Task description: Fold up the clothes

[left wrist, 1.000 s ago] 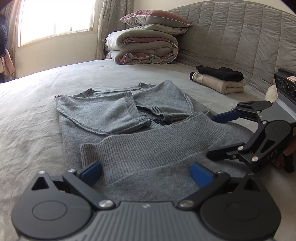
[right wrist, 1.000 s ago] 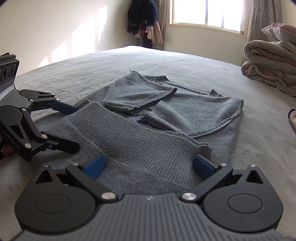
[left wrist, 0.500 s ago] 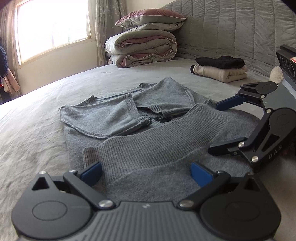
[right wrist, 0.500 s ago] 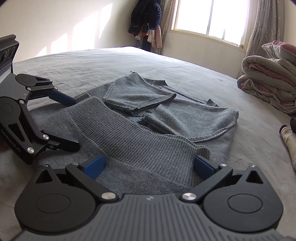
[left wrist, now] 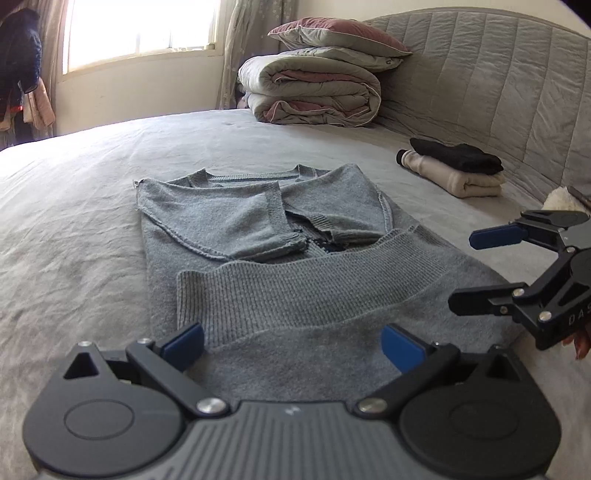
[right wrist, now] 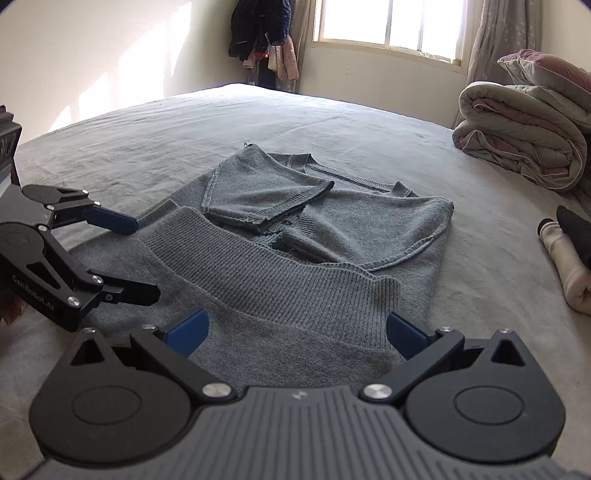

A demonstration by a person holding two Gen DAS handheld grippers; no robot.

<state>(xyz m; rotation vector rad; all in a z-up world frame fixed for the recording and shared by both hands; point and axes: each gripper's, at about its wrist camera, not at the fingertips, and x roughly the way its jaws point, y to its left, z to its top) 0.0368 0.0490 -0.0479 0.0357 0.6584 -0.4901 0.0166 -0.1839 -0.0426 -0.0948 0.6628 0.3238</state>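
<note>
While the left wrist view looks along the left gripper [left wrist: 291, 345], its jaws stand wide and empty, low over the near fold of the grey knit sweater [left wrist: 280, 258] at frame centre. Both sleeves lie crossed over the chest and the ribbed hem [left wrist: 295, 291] is turned up toward them; this suits a part-folded garment, judged only from its lie. At right edge, the right gripper [left wrist: 465, 269] also stands wide, beside the sweater's edge. Upper right shows a quilted headboard [left wrist: 498, 81], a folded duvet [left wrist: 314, 92] with pillows, and folded clothes [left wrist: 458, 170].

From the right wrist view, the right gripper [right wrist: 295, 334] gapes wide over the same fold of the sweater [right wrist: 314, 258]; the left gripper [right wrist: 144, 254] sits at left edge. The grey bedsheet [right wrist: 258, 122] is lightly creased. A window [right wrist: 388, 26] fills upper right; hanging coats [right wrist: 262, 33] occupy the corner.
</note>
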